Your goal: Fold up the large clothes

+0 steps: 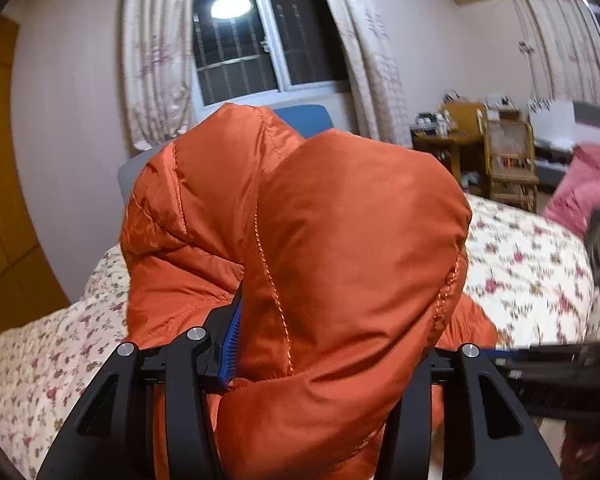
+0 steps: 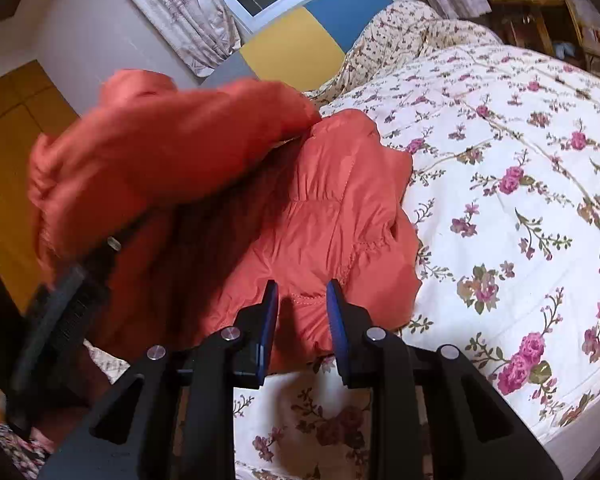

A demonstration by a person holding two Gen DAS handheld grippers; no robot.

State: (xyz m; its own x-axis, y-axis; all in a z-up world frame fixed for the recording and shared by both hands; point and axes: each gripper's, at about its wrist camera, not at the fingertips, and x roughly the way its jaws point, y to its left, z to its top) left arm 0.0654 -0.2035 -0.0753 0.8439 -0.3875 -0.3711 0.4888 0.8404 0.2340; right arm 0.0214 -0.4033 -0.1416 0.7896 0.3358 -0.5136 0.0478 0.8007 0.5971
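Orange jacket (image 2: 332,216) on bed (image 2: 520,200) — bunched in left gripper (image 1: 332,344)

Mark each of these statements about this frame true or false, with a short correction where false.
1. The garment being handled is an orange padded jacket. True.
2. The jacket lies on a bare wooden floor. False: it rests on a floral bedspread.
3. Orange fabric bulges between the left gripper fingers. True.
4. The right gripper points at a folded blue towel. False: its blue pads sit on either side of a jacket fold.
5. The curtains are drawn shut over the window. False: the curtains hang parted, showing the dark window.
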